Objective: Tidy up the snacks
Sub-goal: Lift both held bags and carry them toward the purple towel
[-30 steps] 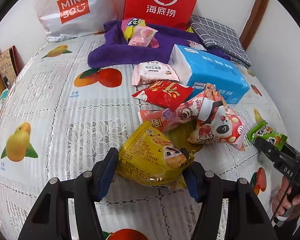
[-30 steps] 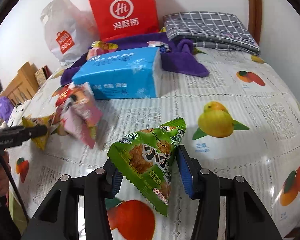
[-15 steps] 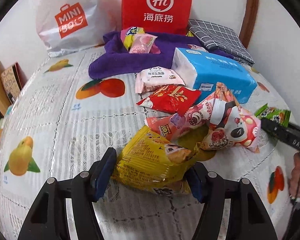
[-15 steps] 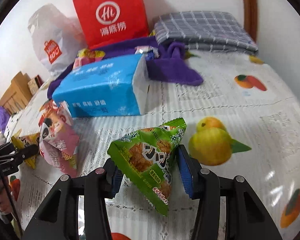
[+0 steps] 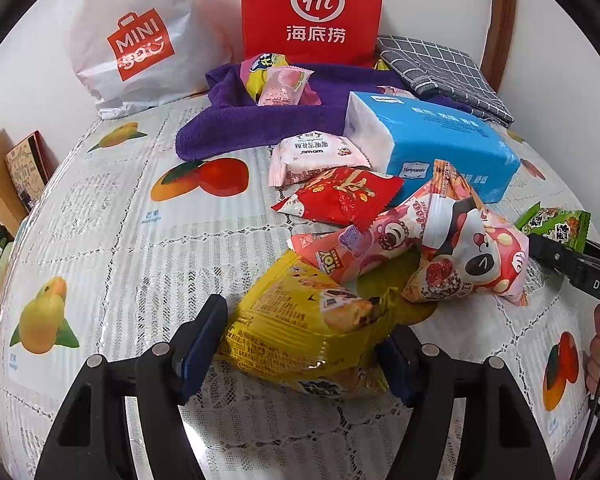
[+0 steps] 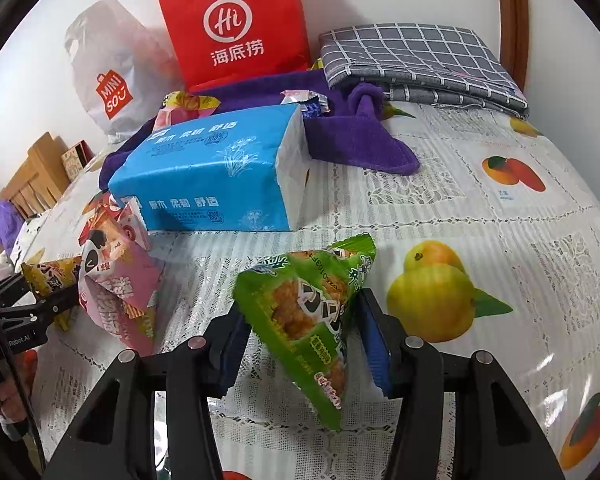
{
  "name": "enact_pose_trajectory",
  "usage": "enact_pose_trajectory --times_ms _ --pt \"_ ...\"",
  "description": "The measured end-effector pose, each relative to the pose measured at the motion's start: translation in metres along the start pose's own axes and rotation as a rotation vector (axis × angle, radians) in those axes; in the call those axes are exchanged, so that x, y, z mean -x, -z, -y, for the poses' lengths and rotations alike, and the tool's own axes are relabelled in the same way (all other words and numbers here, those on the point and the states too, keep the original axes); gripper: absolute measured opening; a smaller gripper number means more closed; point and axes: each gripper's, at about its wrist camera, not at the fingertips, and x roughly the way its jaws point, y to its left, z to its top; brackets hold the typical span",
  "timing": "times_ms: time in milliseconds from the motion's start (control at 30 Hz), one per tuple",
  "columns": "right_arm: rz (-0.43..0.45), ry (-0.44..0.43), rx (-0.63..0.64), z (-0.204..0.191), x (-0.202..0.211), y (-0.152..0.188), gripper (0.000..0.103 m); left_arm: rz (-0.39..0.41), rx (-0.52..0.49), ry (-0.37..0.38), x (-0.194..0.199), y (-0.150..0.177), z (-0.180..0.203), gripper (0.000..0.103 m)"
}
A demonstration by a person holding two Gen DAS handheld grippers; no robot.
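Observation:
My left gripper (image 5: 300, 344) is shut on a yellow snack bag (image 5: 304, 328), held just above the fruit-print tablecloth (image 5: 100, 248). My right gripper (image 6: 304, 336) is shut on a green snack bag (image 6: 308, 312), which also shows at the right edge of the left wrist view (image 5: 556, 224). A pink panda bag (image 5: 464, 256), a pink Toy Story bag (image 5: 352, 244), a red packet (image 5: 340, 196) and a pale pink packet (image 5: 316, 154) lie in a loose pile. More snacks (image 5: 278, 84) sit on a purple towel (image 5: 240, 128).
A blue tissue pack (image 5: 440, 144) lies behind the pile. A red Hi paper bag (image 5: 312, 8) and a white Miniso bag (image 5: 136, 40) stand against the back wall. A folded grey checked cloth (image 6: 416, 60) lies at the back right. Cardboard boxes (image 5: 4, 172) stand off the left edge.
Both grippers have moved forward toward the back of the table with their bags still held. The right gripper has come closer to the tissue pack and the pink panda bag.

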Motion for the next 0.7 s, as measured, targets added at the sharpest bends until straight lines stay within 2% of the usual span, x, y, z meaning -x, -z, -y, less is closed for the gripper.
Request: enact_pose_trajectory --times_ms 167,233,333,500,700 --pt "0.003 -0.019 -0.01 0.001 0.0 0.0 0.055 0.004 0.011 0.011 0.0 0.0 -0.002 0.068" --pt "0.007 -0.009 -0.017 0.002 0.001 0.0 0.05 0.006 0.014 0.009 0.001 0.0 -0.002 0.068" --pt "0.015 -0.041 0.011 -0.003 0.004 0.0 0.045 0.011 0.019 0.004 0.003 0.001 -0.002 0.064" --pt "0.039 -0.013 0.065 -0.014 0.013 0.005 0.044 -0.006 0.022 0.012 0.011 0.005 -0.007 0.062" --pt "0.051 -0.041 0.077 -0.019 0.03 0.004 0.045 -0.029 0.077 0.078 0.027 0.002 -0.01 0.061"
